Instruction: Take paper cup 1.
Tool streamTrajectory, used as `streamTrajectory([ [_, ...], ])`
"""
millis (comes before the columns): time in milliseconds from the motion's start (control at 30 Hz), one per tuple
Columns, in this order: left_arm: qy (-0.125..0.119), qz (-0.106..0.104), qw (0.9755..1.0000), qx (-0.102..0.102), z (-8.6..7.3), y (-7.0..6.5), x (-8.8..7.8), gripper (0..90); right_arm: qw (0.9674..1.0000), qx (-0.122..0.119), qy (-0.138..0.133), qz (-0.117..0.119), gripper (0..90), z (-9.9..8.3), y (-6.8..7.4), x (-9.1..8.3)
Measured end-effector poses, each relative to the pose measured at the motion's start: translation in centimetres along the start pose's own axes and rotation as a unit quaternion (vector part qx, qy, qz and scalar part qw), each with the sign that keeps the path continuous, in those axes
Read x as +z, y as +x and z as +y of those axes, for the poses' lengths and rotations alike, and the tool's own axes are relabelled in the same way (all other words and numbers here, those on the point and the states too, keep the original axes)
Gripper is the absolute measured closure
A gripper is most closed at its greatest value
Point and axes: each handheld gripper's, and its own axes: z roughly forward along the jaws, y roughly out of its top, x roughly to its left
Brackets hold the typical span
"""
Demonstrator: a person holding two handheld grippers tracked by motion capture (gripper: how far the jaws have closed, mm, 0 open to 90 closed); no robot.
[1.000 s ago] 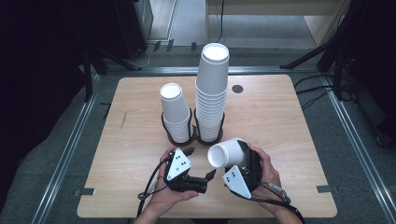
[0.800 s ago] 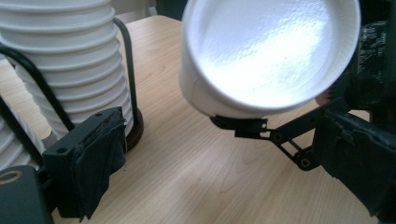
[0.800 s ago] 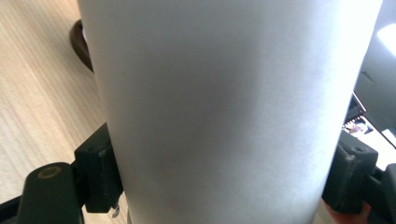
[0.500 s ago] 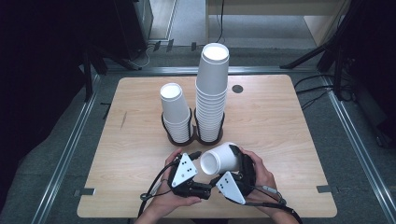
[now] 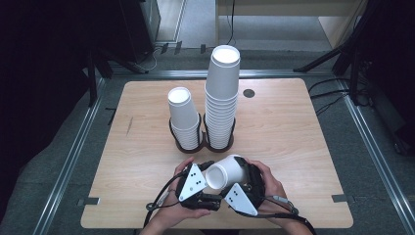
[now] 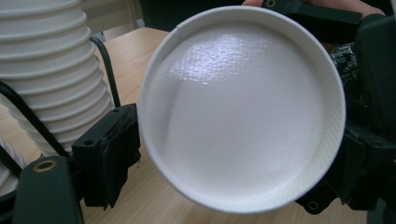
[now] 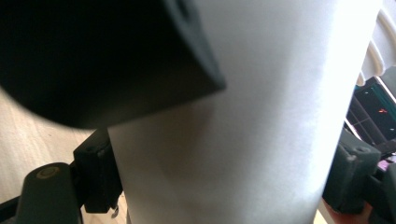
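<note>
The right tongs (image 5: 230, 178) squeeze a white paper cup (image 5: 226, 172) near the bench's (image 5: 303, 127) front edge; the left tongs (image 5: 205, 171) have just been closing around its bottom end, not yet pressing.

No legible text, no brand, no number, no sign on any surface, paper cup (image 6: 243, 112) between the gripper jaws plain white, stacked cups (image 5: 222, 98) beyond the claws unprinted, grey gripper plates (image 5: 192, 182) bearing small dots, no lettering
</note>
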Motion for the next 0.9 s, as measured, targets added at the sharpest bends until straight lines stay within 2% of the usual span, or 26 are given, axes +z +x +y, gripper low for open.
streamTrajectory([
  [467, 0.0, -0.003, 0.9999, 0.012, 0.05, -0.12, -0.16, 16.9, 0.9995, -0.007, -0.01, 0.029, 16.4, 0.27, 0.65, -0.04],
  [633, -0.005, -0.006, 0.9998, 0.017, 0.05, -0.04, -0.29, 17.7, 0.9993, 0.001, -0.011, 0.036, 16.1, 0.28, 0.63, -0.1],
  [900, -0.01, -0.014, 0.9998, 0.009, 0.04, 0.17, -0.37, 18.2, 0.9992, 0.003, -0.017, 0.037, 15.6, 0.28, 0.49, -0.22],
])
